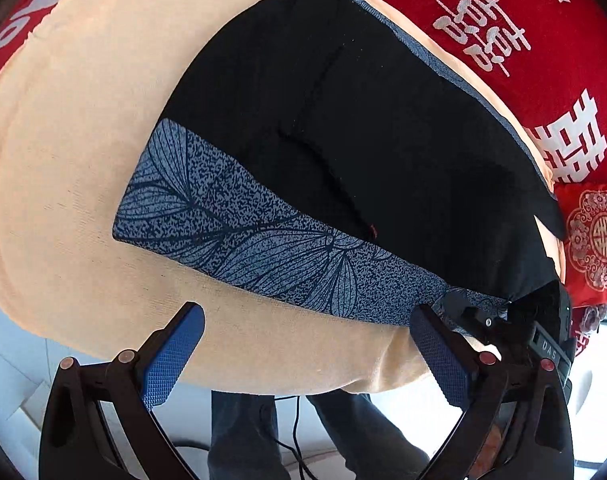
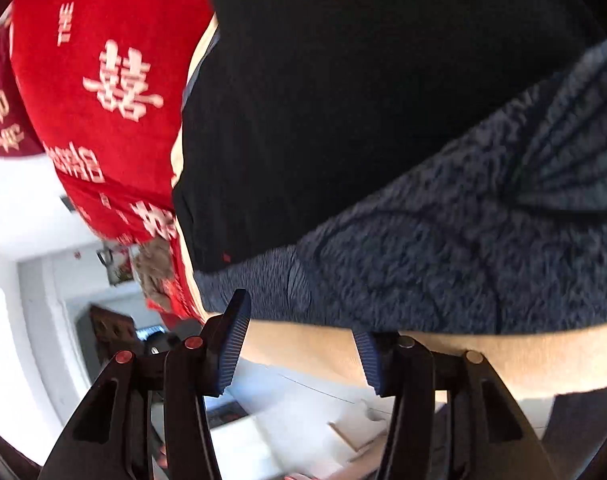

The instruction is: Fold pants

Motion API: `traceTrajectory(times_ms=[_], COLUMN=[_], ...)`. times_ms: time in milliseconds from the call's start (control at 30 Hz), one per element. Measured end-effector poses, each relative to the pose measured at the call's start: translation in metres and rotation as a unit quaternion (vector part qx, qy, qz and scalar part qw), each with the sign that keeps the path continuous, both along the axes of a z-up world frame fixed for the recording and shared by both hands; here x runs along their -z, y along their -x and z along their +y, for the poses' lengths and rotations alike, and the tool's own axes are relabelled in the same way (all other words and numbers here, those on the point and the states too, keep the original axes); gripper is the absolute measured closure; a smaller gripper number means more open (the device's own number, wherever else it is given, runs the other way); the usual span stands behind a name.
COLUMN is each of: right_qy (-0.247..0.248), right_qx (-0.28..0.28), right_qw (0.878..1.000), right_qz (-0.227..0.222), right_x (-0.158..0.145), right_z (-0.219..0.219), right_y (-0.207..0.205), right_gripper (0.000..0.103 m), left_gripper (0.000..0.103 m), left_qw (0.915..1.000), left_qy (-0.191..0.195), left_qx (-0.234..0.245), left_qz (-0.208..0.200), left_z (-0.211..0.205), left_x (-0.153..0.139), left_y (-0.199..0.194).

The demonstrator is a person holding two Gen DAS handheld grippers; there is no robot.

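So both claws, left claw (image 1: 303,354) and right claw (image 2: 301,344), hang open just off the pants (image 1: 343,152), probably lining up on the patterned edge for a fold.

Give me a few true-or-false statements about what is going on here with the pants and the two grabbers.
1. The pants are black with a blue leaf-patterned band. True.
2. The left gripper is clamped on the pants. False: its fingers are spread wide with nothing between them.
3. The pants lie on a peach-coloured cloth. True.
4. The blanket behind the cloth is green. False: it is red with white characters.
5. The right gripper is open, at the near edge of the patterned band. True.
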State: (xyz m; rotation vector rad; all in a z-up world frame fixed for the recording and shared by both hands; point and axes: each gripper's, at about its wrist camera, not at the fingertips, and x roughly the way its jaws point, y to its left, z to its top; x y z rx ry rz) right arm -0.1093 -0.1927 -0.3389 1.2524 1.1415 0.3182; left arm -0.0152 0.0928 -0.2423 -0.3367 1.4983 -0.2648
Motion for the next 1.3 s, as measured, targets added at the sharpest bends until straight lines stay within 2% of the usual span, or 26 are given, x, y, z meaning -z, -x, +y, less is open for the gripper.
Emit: traceTrajectory(times_ms=[33,67,100,233,367,400,433,467,500,533,567,600,633,667,733,867,933,1000,1033,1067,1100,1200,1300], right_qy=[-0.011,-0.021,-0.027,-0.052,-0.038,-0.034,-0.030,-0.027,-0.027,-0.025,-0.020,-0.016,-0.010,-0.006,-0.007,-0.036,-0.079,-0.114,-0.126,-0.137,-0.136,-0.070,-0.026], right_qx=[0.008,0.017,0.025,0.026,-0.002,-0.009,-0.016,-0.021,-0.024,-0.025,-0.026,-0.027,-0.026,-0.021,-0.001,0.080,0.128,0.177,0.203,0.231,0.244,0.199,0.154], right_qw=[1.000,1.000,0.999,0.997,0.996,0.997,0.997,0.997,0.997,0.997,0.998,0.998,0.999,0.999,1.000,0.996,0.988,0.977,0.970,0.963,0.960,0.977,0.986], right_qz=[0.003,-0.004,-0.014,-0.058,-0.075,-0.075,-0.073,-0.070,-0.068,-0.065,-0.059,-0.053,-0.045,-0.038,-0.030,-0.032,-0.040,-0.041,-0.034,-0.026,-0.017,-0.025,-0.051], right_x=[0.001,-0.002,-0.010,-0.047,-0.070,-0.070,-0.070,-0.068,-0.068,-0.063,-0.058,-0.053,-0.044,-0.039,-0.025,-0.008,0.000,0.006,0.008,0.009,0.005,-0.039,-0.081], right_z=[-0.001,-0.003,-0.005,-0.008,-0.008,-0.009,-0.010,-0.011,-0.010,-0.013,-0.016,-0.020,-0.026,-0.031,-0.044,-0.076,-0.090,-0.099,-0.104,-0.108,-0.111,-0.115,-0.129], right_y=[-0.001,-0.003,-0.004,-0.004,-0.009,-0.010,-0.011,-0.011,-0.010,-0.007,-0.003,0.002,0.012,0.019,0.036,0.063,0.073,0.083,0.090,0.097,0.101,0.092,0.074], right_gripper=[0.059,0.082,0.088,0.088,0.088,0.088,0.088,0.088,0.086,0.085,0.084,0.084,0.080,0.069,0.055,0.054,0.054,0.063,0.087,0.096,0.096,0.096,0.096], left_gripper=[0.000,0.000,0.000,0.000,0.002,0.011,0.027,0.039,0.062,0.078,0.082,0.082,0.082,0.082,0.082,0.082,0.082,0.082,0.082,0.082,0.082,0.082,0.082], left_qw=[1.0000,0.9999,0.9998,0.9973,0.9874,0.9852,0.9846,0.9848,0.9854,0.9839,0.9827,0.9837,0.9852,0.9866,0.9878,0.9911,0.9921,0.9925,0.9928,0.9929,0.9930,0.9945,0.9947], left_qy=[0.005,0.010,0.019,0.063,0.113,0.118,0.117,0.117,0.118,0.135,0.148,0.145,0.140,0.136,0.136,0.125,0.120,0.117,0.115,0.114,0.112,0.101,0.096], left_qx=[-0.002,-0.003,-0.004,-0.033,-0.111,-0.125,-0.129,-0.128,-0.122,-0.116,-0.111,-0.106,-0.098,-0.090,-0.077,-0.047,-0.038,-0.034,-0.034,-0.035,-0.036,-0.028,-0.030], left_qz=[0.002,0.003,0.005,0.020,0.003,0.000,0.003,0.008,0.013,0.015,0.016,0.012,0.005,0.001,-0.002,0.001,0.006,0.008,0.009,0.011,0.012,-0.006,-0.020], left_z=[0.000,-0.001,-0.004,-0.003,0.010,0.012,0.013,0.012,0.011,0.011,0.010,0.009,0.008,0.006,0.003,0.003,0.001,0.006,0.007,0.006,0.005,0.004,0.004], left_x=[0.002,0.003,0.003,0.004,0.000,0.001,0.004,0.007,0.012,0.016,0.017,0.014,0.010,0.006,0.001,-0.001,0.001,0.001,0.001,0.000,-0.003,-0.020,-0.037], left_y=[0.000,0.000,-0.001,-0.008,-0.031,-0.038,-0.043,-0.048,-0.051,-0.052,-0.052,-0.053,-0.054,-0.055,-0.059,-0.063,-0.066,-0.060,-0.059,-0.058,-0.059,-0.060,-0.065])
